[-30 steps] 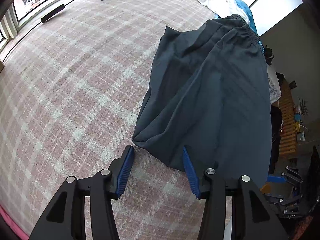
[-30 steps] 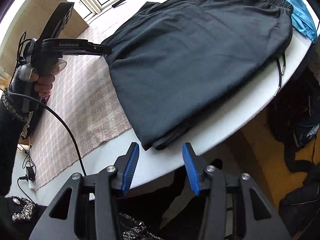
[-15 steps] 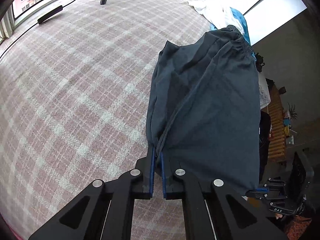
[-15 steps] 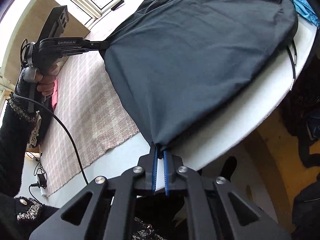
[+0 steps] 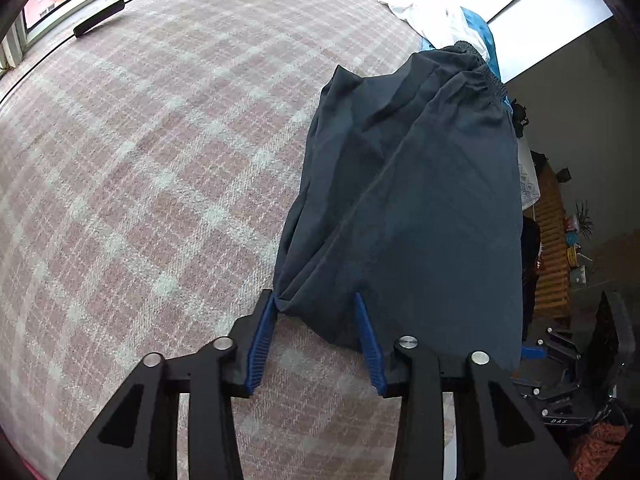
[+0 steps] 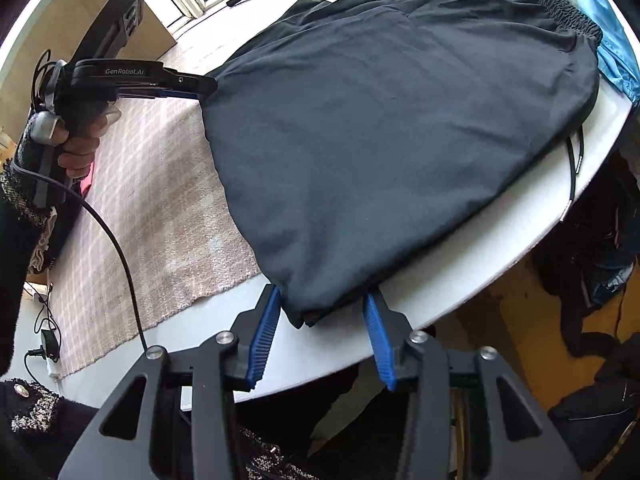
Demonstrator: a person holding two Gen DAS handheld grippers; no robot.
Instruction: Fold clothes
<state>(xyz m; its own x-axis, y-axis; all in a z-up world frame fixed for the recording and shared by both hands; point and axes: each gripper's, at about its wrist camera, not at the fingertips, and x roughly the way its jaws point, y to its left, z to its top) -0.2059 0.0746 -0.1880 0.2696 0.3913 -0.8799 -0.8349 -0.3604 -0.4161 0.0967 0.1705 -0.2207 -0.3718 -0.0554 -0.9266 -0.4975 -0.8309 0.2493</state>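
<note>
Two releases after a clenched tug: left tongs (image 5: 315, 298) spread, right tongs (image 6: 322, 294) opening, shorts (image 5: 420, 200) lying slack between each pair. Smoothing seemingly done; fold next.

Each camera is sitting on its own tool, looking steeply down along the two blue-padded fingers at close range. The left wrist view is facing across the checked cloth (image 5: 160, 160) toward the far window. The right wrist view is looking from the worktop (image 6: 460, 272) edge, taking in the left tool (image 6: 200, 90) from the side. Both are sharing the dark garment (image 5: 420, 208) (image 6: 400, 140) and that cloth (image 6: 160, 208).
</note>
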